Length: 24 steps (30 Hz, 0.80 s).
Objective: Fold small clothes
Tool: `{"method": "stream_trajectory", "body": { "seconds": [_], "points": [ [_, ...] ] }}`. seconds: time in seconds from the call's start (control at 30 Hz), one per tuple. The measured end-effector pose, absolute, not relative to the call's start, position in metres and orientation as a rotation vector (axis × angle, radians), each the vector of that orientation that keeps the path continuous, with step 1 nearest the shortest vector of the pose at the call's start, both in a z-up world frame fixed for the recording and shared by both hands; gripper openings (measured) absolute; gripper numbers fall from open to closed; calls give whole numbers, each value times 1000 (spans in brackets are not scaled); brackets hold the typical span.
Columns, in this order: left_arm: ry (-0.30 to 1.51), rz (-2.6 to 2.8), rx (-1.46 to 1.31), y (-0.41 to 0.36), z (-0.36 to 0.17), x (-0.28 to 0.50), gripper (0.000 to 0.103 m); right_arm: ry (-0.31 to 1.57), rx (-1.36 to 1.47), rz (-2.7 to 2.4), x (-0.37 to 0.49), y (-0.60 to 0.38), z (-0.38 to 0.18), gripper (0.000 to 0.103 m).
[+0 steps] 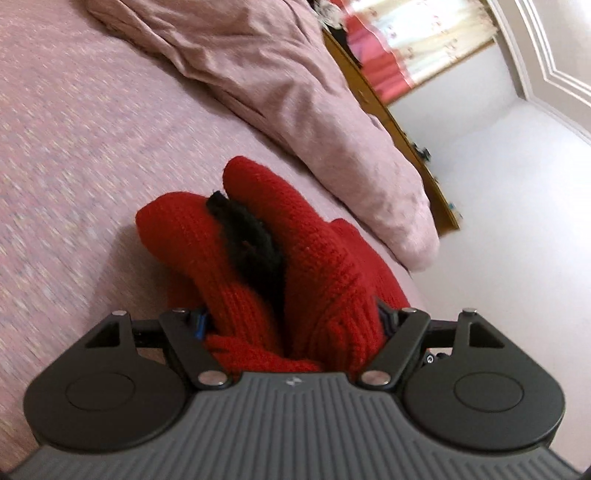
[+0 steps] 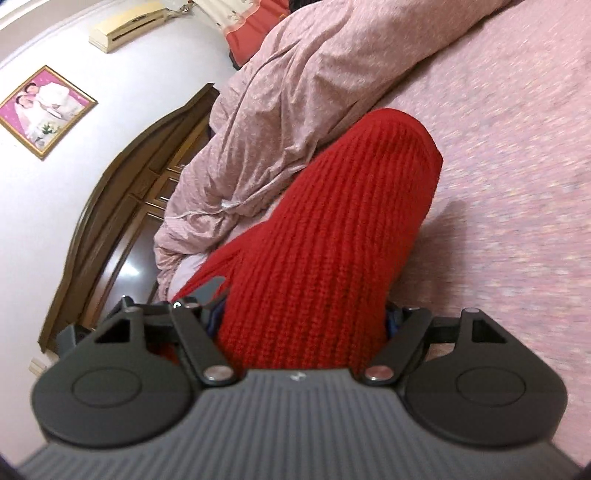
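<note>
- L gripper point(image 1: 291, 328): closed on red knit garment point(image 1: 314, 266), bunched thick between the fingers, blue pads just showing either side. Cloth stands up in front of the lens in two lobes w/ a black fuzzy trim piece point(image 1: 247, 240) in the cleft. Judged: held up off the bed so an edge can be carried over for a fold.
- Bed sheet point(image 1: 74, 147) pink, speckled, carries everything; garment hangs over it, shadow beneath on the sheet. Whether lower cloth touches the sheet: can't tell.
- Crumpled pink duvet point(image 1: 295, 85) heaped toward the bed's far edge, well apart from the grip; wooden headboard point(image 1: 406, 136) beyond it against white wall.
- R gripper point(image 2: 303, 325): also clamped on the same red knit garment point(image 2: 332, 229), ribbed face filling centre of view, top fold rounded. Part of the other gripper peeks in at lower left of the cloth.
- Judged: both grips side by side on one hem/edge, the usual hold for lifting and laying flat. Early stage; no finished fold visible.
- Duvet point(image 2: 277, 92) left of the garment in R view; sheet point(image 2: 517, 184) to the right; framed photo point(image 2: 44, 110) + AC unit point(image 2: 122, 22) on wall.
- Containers: none in view, no basket or drawer open.
</note>
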<state>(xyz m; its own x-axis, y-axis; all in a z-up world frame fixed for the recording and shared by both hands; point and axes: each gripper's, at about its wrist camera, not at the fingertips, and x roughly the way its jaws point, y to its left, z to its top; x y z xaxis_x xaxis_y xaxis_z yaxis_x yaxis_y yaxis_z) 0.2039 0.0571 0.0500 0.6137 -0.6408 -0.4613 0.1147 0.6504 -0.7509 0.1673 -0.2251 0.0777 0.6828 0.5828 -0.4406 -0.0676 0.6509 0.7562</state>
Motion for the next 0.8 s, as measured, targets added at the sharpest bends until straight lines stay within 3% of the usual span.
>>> {"method": "stream_trajectory", "body": {
  "seconds": [0.2, 0.47, 0.8],
  "points": [
    [890, -535, -734, 17, 24, 186, 80, 778, 750, 339, 139, -260, 68, 77],
    [939, -489, -526, -4, -9, 165, 81, 843, 770, 235, 116, -273, 11, 79],
    [906, -444, -435, -5, 15, 161, 82, 799, 769, 180, 95, -276, 16, 85]
  ]
}}
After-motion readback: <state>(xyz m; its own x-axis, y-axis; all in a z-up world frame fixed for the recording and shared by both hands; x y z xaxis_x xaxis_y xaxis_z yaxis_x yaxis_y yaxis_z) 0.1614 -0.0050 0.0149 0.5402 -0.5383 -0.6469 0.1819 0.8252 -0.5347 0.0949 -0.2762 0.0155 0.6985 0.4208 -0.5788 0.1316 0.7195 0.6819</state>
